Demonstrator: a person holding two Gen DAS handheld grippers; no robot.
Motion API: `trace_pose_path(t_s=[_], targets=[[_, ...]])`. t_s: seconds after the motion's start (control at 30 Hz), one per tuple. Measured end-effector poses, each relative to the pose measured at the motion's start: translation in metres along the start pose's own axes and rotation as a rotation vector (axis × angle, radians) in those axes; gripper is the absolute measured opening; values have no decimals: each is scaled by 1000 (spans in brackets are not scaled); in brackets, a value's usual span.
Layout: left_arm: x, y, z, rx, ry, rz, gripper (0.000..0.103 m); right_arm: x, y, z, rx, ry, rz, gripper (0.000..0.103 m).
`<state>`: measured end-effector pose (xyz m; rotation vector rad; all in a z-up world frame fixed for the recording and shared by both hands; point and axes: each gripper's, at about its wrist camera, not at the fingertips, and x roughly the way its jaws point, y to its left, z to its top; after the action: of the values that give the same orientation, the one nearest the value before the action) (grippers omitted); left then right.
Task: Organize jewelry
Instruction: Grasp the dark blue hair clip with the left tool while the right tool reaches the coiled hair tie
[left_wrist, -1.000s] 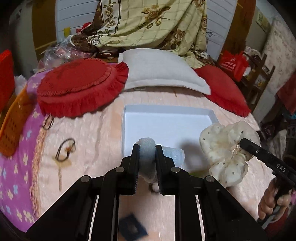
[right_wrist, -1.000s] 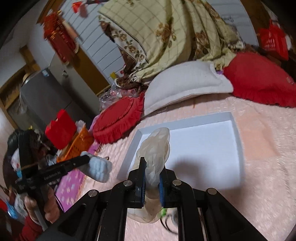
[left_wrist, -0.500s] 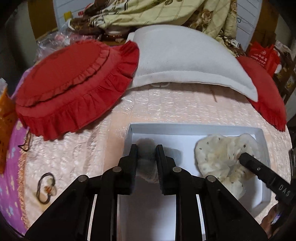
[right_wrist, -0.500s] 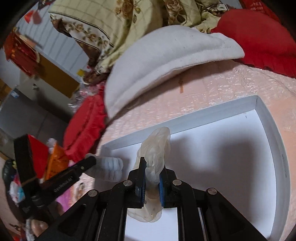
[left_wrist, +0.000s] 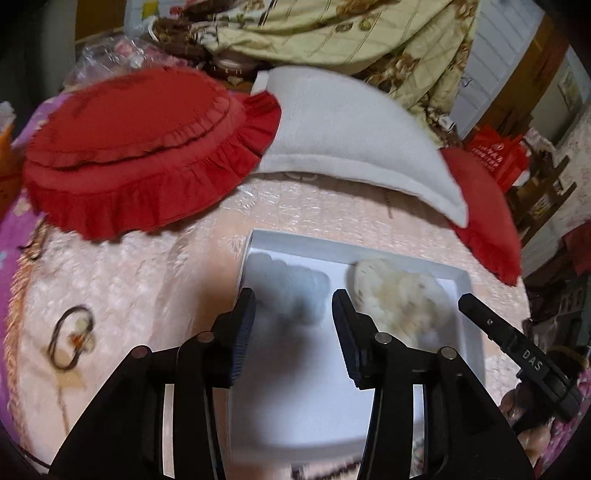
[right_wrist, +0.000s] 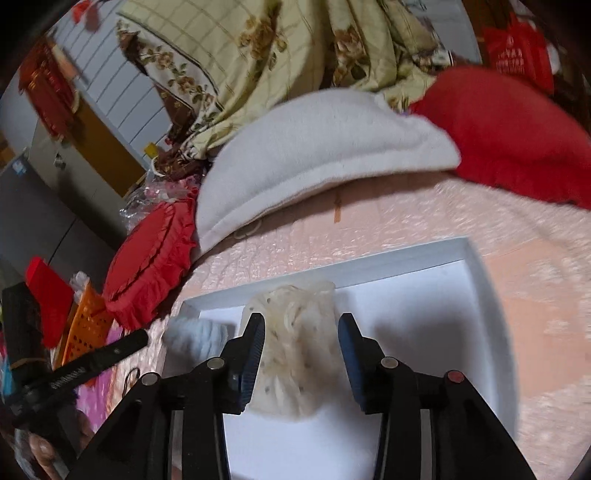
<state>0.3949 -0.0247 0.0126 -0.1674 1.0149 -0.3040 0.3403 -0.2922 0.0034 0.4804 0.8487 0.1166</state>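
Observation:
A white tray (left_wrist: 471, 291) lies on the pink bedspread and also shows in the right wrist view (right_wrist: 484, 280). A pale blue fluffy scrunchie (left_wrist: 295, 291) lies in its far left corner, in front of my open left gripper (left_wrist: 293, 304). A cream dotted scrunchie (left_wrist: 402, 295) lies to its right in the tray. In the right wrist view the cream scrunchie (right_wrist: 299, 339) lies between the spread jaws of my open right gripper (right_wrist: 301, 330), and the blue scrunchie (right_wrist: 195, 336) sits to its left.
A dark hair tie with a charm (left_wrist: 70, 339) lies on the bedspread left of the tray. A red frilled cushion (left_wrist: 140, 147), a white pillow (left_wrist: 351, 136) and a second red cushion (left_wrist: 480, 206) lie behind the tray. An orange basket (right_wrist: 85, 325) stands at the left.
Both grippers have opened and let go. The blue scrunchie and the cream scrunchie now lie in the tray.

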Motion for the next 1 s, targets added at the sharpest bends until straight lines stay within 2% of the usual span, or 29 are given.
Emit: trace_pose_path(t_s=[0.1,0.17,0.23,0.27,0.3,0.37,0.47,0.57,0.63,0.8,1.0], targets=[[-42,0,-24,10,-49,11,42,-34,0,-12,-60,3,-22,40],[-66,4,-44,18,-76,51,42,-59,-2,-23,-105,4,-34,40],[-91,12,-69,19,-105,125,42,-81,-5,-37,-157,0,-50,54],[-102,17,-83,20,-120,168,42,-98,-9,-49,-174,-24,-73,69],[-108,19,-95,25,-129,200,43,-116,-17,-63,-176,-77,-83,78],[-120,26,-120,42,-140,255,43,-139,-28,-87,-181,-129,-90,78],[-127,40,-159,26,-112,293,43,-155,-51,-127,-133,-95,-136,78],[-124,58,-191,-72,-57,251,43,-159,-70,-161,-37,-33,-97,63],[-122,66,-210,-137,-31,214,42,-159,-75,-178,2,-10,-63,60],[-117,57,-234,-122,-45,245,43,-154,-67,-202,4,17,-22,59],[-87,47,-236,-68,19,222,43,-136,-45,-208,-93,47,-3,59]])
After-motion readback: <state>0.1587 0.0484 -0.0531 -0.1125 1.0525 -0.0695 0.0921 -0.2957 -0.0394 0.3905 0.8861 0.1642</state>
